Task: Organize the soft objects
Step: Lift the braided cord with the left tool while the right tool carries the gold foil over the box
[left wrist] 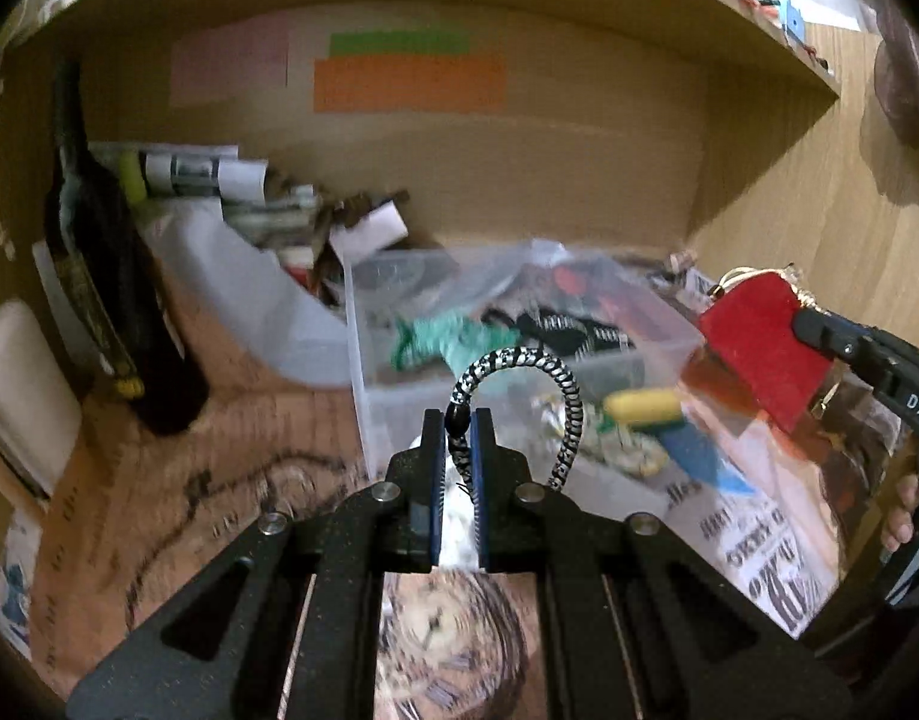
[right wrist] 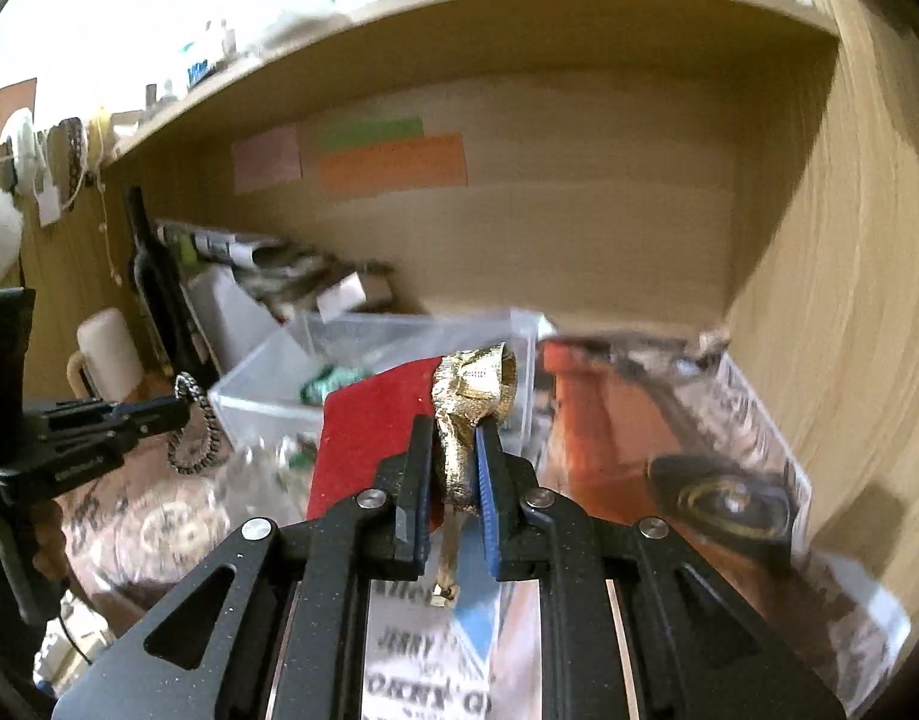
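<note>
My left gripper (left wrist: 458,420) is shut on a black-and-white braided cord loop (left wrist: 570,396), which arches up and hangs down to the right, just in front of a clear plastic bin (left wrist: 363,372). The bin holds a green cord (left wrist: 447,339) and other dark cords. My right gripper (right wrist: 453,420) is shut on a gold ribbon (right wrist: 477,384) attached to a red felt piece (right wrist: 363,432), held in front of the bin (right wrist: 255,384). The red felt piece (left wrist: 759,342) and the right gripper (left wrist: 819,324) show at the right of the left wrist view. The left gripper (right wrist: 183,405) with its cord loop (right wrist: 198,444) shows at the left of the right wrist view.
A dark bottle (left wrist: 105,276) stands at the left of the wooden shelf recess. A white tub (left wrist: 249,294) with papers sits behind the bin. Newspaper and clock-print paper (left wrist: 447,636) cover the surface. A yellow object (left wrist: 639,405) lies right of the bin. A white mug (right wrist: 108,354) stands left.
</note>
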`<action>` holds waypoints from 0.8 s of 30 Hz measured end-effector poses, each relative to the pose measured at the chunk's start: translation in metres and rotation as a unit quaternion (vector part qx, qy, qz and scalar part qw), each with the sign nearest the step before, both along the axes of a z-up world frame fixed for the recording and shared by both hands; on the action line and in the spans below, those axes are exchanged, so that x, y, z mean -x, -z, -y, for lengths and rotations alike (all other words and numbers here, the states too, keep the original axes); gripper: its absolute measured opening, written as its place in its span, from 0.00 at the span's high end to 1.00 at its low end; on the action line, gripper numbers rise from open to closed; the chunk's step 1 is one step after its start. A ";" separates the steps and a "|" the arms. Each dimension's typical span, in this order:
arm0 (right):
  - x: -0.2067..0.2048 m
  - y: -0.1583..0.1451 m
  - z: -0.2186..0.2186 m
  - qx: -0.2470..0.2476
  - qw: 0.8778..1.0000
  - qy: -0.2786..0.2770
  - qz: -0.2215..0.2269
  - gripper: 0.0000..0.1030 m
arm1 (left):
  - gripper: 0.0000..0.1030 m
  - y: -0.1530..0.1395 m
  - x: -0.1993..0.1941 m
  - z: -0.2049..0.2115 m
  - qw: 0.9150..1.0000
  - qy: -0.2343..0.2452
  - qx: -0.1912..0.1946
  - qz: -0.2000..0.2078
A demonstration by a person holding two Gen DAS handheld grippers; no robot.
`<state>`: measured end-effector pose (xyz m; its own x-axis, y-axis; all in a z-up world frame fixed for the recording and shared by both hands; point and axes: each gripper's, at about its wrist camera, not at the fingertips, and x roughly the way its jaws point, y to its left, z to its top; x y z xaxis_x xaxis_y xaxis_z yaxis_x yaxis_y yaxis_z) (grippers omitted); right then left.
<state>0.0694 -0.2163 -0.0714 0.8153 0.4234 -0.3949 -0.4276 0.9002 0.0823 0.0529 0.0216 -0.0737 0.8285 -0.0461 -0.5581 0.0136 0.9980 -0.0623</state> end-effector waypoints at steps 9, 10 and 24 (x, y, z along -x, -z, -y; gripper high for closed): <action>-0.027 -0.027 -0.021 -0.002 0.999 -0.008 0.039 0.88 | 0.93 -0.027 -0.035 -0.005 0.999 -0.007 -0.008 0.031; -0.032 -0.028 -0.025 -0.002 0.999 -0.010 0.040 0.88 | 0.93 -0.028 -0.039 -0.005 0.999 -0.008 -0.011 0.033; -0.099 0.001 -0.071 0.053 0.998 -0.042 -0.020 0.88 | 0.93 -0.002 -0.113 -0.013 0.999 0.000 -0.023 -0.030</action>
<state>0.1689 -0.1458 -0.0728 0.7619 0.4438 -0.4718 -0.5001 0.8660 0.0071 0.1655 0.0347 -0.0715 0.7930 -0.0192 -0.6089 0.0110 0.9998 -0.0172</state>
